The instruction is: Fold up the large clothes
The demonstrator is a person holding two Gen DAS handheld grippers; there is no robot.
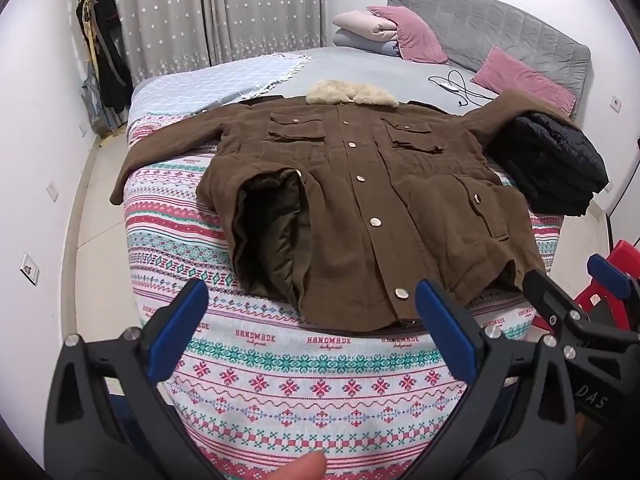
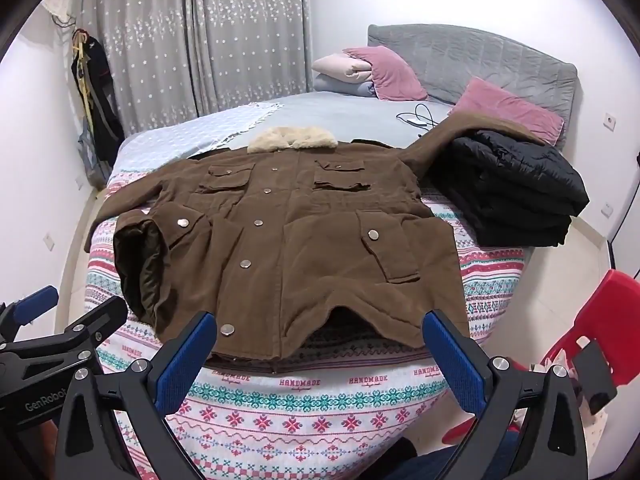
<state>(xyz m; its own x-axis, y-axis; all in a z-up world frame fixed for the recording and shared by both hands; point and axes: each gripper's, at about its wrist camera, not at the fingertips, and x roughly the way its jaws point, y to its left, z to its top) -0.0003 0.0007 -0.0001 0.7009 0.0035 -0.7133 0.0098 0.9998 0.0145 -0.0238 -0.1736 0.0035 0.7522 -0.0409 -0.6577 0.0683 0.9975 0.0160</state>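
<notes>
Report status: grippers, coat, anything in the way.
Both hand-held grippers, left and right, open, empty. Brown coat flat, unfolded, buttoned. Its sleeve runs behind folded black jacket.

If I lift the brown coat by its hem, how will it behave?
The brown coat looks thick and lined, so probably heavy and floppy. Its spread sleeves would likely trail. The shiny lining may slip.
</notes>
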